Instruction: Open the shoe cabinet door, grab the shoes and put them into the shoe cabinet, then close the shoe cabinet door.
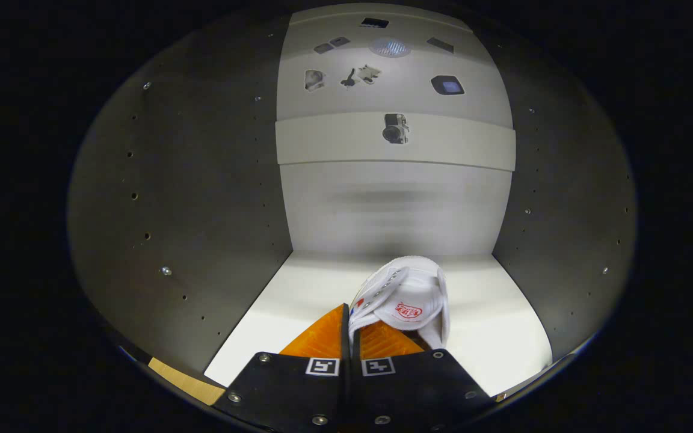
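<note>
Cabinet interior: the shoe cabinet [202, 198] is open, with dark matte side walls dotted with peg holes and screws, and a pale back panel [394, 204].
Shelf: a smooth white shelf floor [503, 337] runs from the fingers back to the rear panel, and a higher pale shelf edge [394, 141] crosses above.
Shoe: a white canvas shoe [409, 294] with metal eyelets and a red mark on its tongue sits low over the shelf, just ahead of the fingers, its long axis running away toward the back.
Gripper: the gripper [352, 337] has its fingers drawn nearly together, pinching the shoe's side wall at the collar.
Next move, I'd judge: set the shoe down and let go.
</note>
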